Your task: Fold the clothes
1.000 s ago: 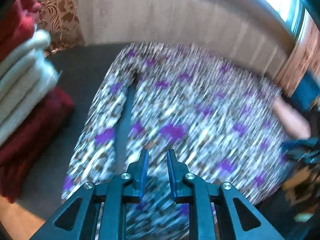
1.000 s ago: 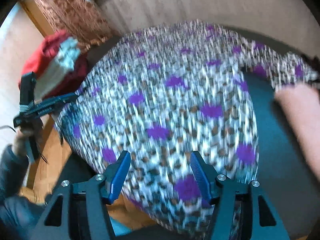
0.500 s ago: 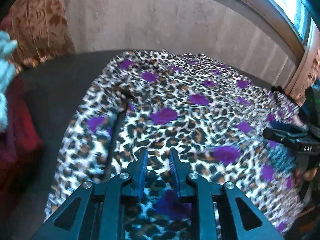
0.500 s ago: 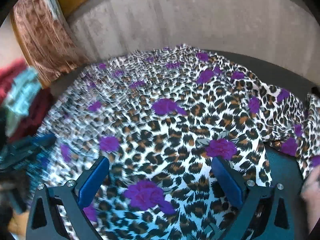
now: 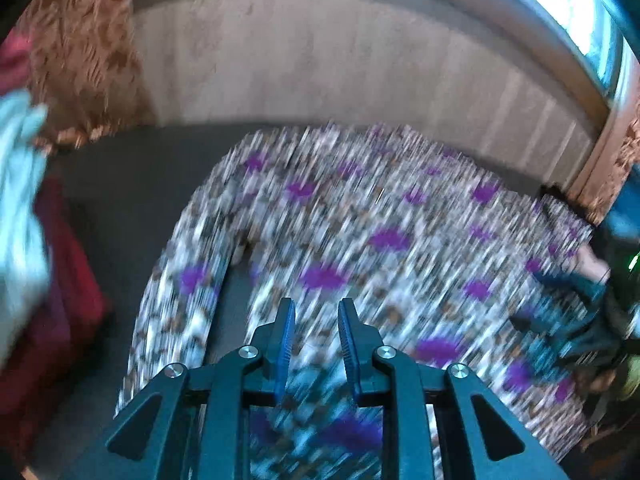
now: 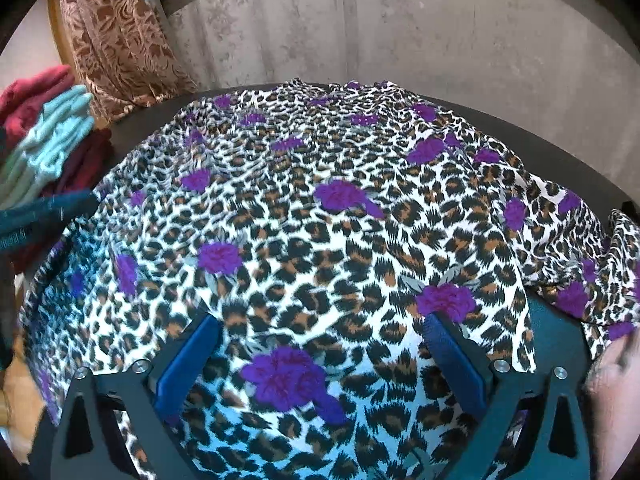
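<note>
- Garment (image 6: 320, 216), leopard print with purple flowers, is lying spread over a dark table (image 6: 560, 136); it is filling the centre of the right wrist view, running from 12 o'clock down to 6.
- In the left wrist view the garment (image 5: 360, 240) is blurring heavily; a long strip of it, maybe a sleeve, is trailing toward 7 o'clock, with bare table (image 5: 120, 200) showing at 9.
- Right gripper (image 6: 320, 328) is hovering over the near part of the cloth, jaws spread wide, nothing between them.
- Left gripper (image 5: 314, 312) is pointing over the near hem, jaws parted by a narrow gap; cloth is showing behind the gap, but cannot tell if any is pinched.
- A hand (image 6: 612, 400) is showing at 4 o'clock in the right view, beside the gripper frame.
- Stack of folded clothes (image 6: 48, 140), red and pale green, is sitting at 9–10 o'clock past the garment's edge.
- Patterned curtain (image 6: 116, 40) is hanging at 11 o'clock, a pale wall (image 6: 400, 32) at 12.
- Window (image 5: 560, 4) is glowing at 1 o'clock in the left view.
</note>
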Demonstrator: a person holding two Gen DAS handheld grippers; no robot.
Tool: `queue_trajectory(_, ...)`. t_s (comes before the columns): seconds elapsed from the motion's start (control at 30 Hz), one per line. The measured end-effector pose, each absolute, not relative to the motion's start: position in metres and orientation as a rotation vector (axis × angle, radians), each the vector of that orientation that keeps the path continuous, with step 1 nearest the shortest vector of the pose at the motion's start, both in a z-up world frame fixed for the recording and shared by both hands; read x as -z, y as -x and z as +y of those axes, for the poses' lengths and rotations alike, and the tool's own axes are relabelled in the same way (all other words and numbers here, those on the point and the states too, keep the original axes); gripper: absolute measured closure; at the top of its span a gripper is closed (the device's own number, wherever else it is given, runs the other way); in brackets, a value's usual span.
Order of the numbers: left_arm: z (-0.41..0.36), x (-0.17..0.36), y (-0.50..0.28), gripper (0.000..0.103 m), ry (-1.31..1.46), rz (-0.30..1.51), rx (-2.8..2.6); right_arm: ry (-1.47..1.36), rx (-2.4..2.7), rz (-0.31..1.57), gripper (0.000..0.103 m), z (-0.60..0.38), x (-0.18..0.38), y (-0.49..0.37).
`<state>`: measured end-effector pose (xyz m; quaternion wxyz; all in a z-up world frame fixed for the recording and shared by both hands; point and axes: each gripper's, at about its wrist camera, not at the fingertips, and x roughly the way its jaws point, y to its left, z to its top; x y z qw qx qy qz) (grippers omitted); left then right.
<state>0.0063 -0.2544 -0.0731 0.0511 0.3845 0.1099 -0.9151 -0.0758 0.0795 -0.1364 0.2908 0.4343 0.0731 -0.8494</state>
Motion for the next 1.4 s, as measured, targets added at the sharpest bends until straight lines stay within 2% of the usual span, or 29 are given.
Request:
queue_trajectory(0.13, -0.259, 0.057, 0.051, 0.08, -1.15, 0.403, 2.857, -1.11, 2.261, -0.011, 0.0, 0.085, 0.108, 0.107)
queue_trajectory(0.23, -0.26, 0.062, 0.092, 0.08, -1.176, 0.372, 2.843, -1.007, 2.29, -0.083, 0.0, 0.083, 0.076, 0.141)
queue_trajectory(0.37, -0.26, 0.077, 0.134, 0.08, -1.208, 0.315, 2.865, -1.043, 2.297, -0.041, 0.002, 0.061, 0.068, 0.201)
queue_trajectory(0.57, -0.281, 0.123, 0.17, 0.08, -1.265, 0.156, 2.75, -1.231, 2.392, 0.173, 0.009, 0.033, 0.114, 0.26)
queue_trajectory(0.6, -0.289, 0.129, 0.172, 0.078, -1.262, 0.188, 2.755, -1.273, 2.419, 0.195, 0.008, 0.033, 0.127, 0.268)
queue_trajectory(0.67, -0.306, 0.129, 0.176, 0.078, -1.24, 0.265, 2.742, -1.223, 2.505, 0.224, 0.0, 0.042, 0.137, 0.27)
queue_trajectory(0.9, -0.311, 0.132, 0.185, 0.075, -1.24, 0.109, 2.705, -1.266, 2.621, 0.15, 0.0, 0.061, 0.14, 0.281)
queue_trajectory(1.13, -0.286, 0.099, 0.162, 0.076, -1.175, 0.217, 2.761, -1.232, 2.604, 0.119, 0.0, 0.067, 0.138, 0.266)
queue_trajectory(1.2, -0.269, 0.089, 0.146, 0.076, -1.141, 0.203, 2.82, -1.204, 2.581, 0.082, 0.002, 0.073, 0.133, 0.26)
queue_trajectory(1.27, -0.255, 0.085, 0.136, 0.076, -1.122, 0.189, 2.866, -1.103, 2.582, 0.107, 0.011, 0.073, 0.114, 0.25)
queue_trajectory(1.4, -0.237, 0.09, 0.138, 0.076, -1.119, 0.132, 2.905, -1.076, 2.44, 0.169, 0.015, 0.039, 0.101, 0.255)
